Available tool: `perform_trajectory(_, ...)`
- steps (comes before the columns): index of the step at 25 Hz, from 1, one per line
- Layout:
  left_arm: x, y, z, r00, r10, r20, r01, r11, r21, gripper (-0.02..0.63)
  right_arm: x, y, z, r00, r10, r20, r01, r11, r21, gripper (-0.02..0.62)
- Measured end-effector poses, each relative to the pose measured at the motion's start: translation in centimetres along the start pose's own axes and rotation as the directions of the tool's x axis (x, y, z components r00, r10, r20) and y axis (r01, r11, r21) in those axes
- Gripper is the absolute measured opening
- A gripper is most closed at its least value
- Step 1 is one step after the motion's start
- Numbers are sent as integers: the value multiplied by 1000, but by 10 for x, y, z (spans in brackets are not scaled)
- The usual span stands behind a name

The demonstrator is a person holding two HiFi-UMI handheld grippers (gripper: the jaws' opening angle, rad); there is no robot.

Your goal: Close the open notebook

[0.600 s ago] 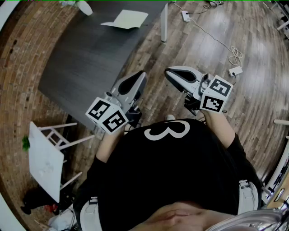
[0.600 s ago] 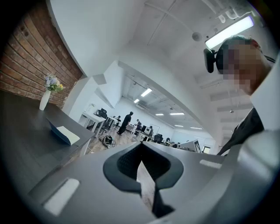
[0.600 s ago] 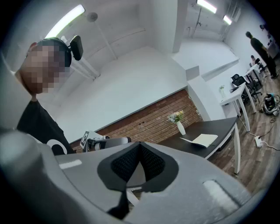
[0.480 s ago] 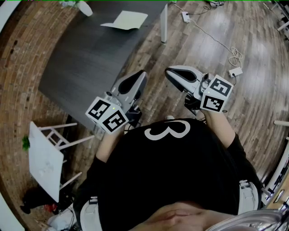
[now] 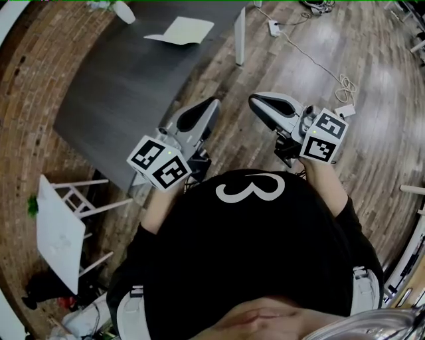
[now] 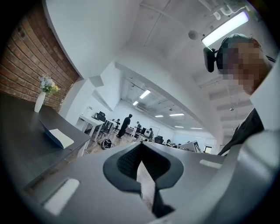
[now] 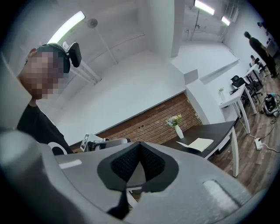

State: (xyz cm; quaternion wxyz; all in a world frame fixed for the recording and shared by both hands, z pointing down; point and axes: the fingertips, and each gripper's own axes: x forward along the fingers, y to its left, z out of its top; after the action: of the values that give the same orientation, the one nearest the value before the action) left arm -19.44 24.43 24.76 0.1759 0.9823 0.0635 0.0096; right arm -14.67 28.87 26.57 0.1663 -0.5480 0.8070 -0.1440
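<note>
The open notebook lies with pale pages up at the far end of the dark table. It also shows in the left gripper view as a notebook and in the right gripper view as a notebook. My left gripper hovers near the table's near corner, jaws shut and empty. My right gripper hangs over the wooden floor to the right, also shut on nothing. Both are held close to the person's chest, far from the notebook.
A white vase with flowers stands at the table's far edge beside the notebook. A white table leg drops at the right corner. A power strip and cable lie on the floor. A white stool stands at the left.
Both grippers have drifted slightly forward, away from the person's chest. Their jaws are unchanged and the notebook has not moved.
</note>
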Motion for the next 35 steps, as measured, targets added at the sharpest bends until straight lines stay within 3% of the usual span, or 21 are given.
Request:
perform_trajectory(7, 11, 1, -8, 1000, 9, 4, -9, 1000, -4, 14, -9, -11, 6, 1000, -3, 8, 3, 1000, -13, 2)
perform_trajectory(14, 29, 44, -7, 1000, 21, -6, -21, 999, -38, 12, 7, -49, 6, 1000, -20, 5, 20, 999, 28, 2)
perform_trajectory(23, 79, 144, 8, 997, 57, -46, -61, 995, -74, 12, 71, -142, 23, 999, -14, -35, 17, 996, 87, 2)
perform_trajectory(30, 96, 238, 47, 993, 121, -10, -121, 989, -85, 12, 148, -212, 36, 994, -11, -108, 24, 993, 112, 2)
perform_trajectory(35, 92, 289, 65, 984, 175, 22, -172, 981, -89, 12, 193, -240, 41, 990, 2, -139, 12, 995, 99, 2)
